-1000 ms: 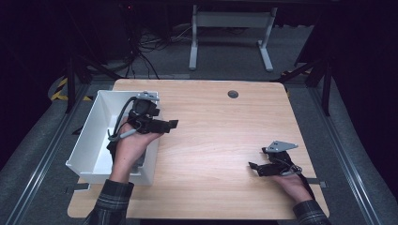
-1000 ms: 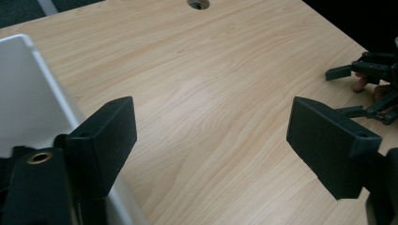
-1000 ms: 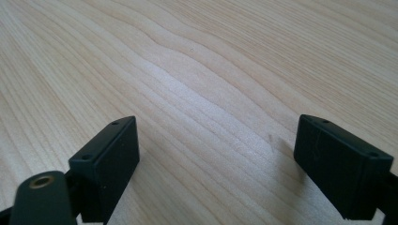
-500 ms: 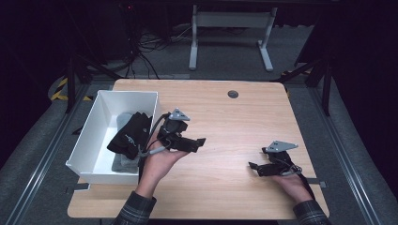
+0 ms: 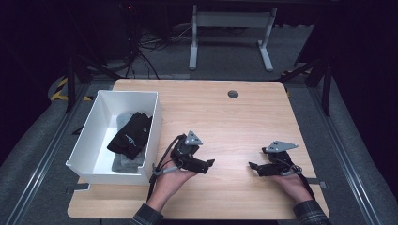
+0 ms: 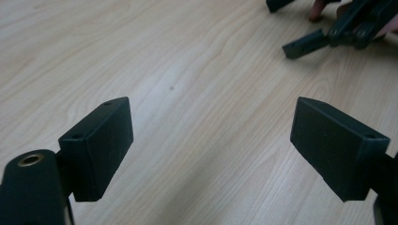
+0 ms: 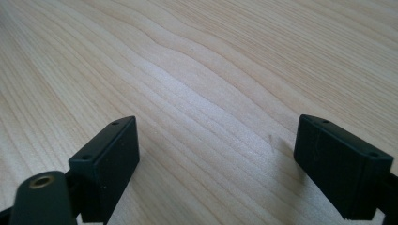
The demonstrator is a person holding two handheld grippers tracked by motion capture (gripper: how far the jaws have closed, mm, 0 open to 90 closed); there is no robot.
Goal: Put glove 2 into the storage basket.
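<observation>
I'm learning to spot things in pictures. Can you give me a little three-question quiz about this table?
1. True or false: the black glove lies inside the white bin.
2. Which hand-held gripper is nearer the bin: A) the left hand-held gripper, B) the right hand-held gripper?
3. Fill in: the jaws of both hand-held grippers are ____, with only bare wooden table between them.

Key: 1 true; 2 A; 3 open.

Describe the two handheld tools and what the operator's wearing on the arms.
Both are black handheld units: the left tool and right tool each carry a grey three-cornered plate on top and end in two black blocky jaws with small screw holes. A black cable loops from the left one. Sleeves are dark plaid.
</observation>
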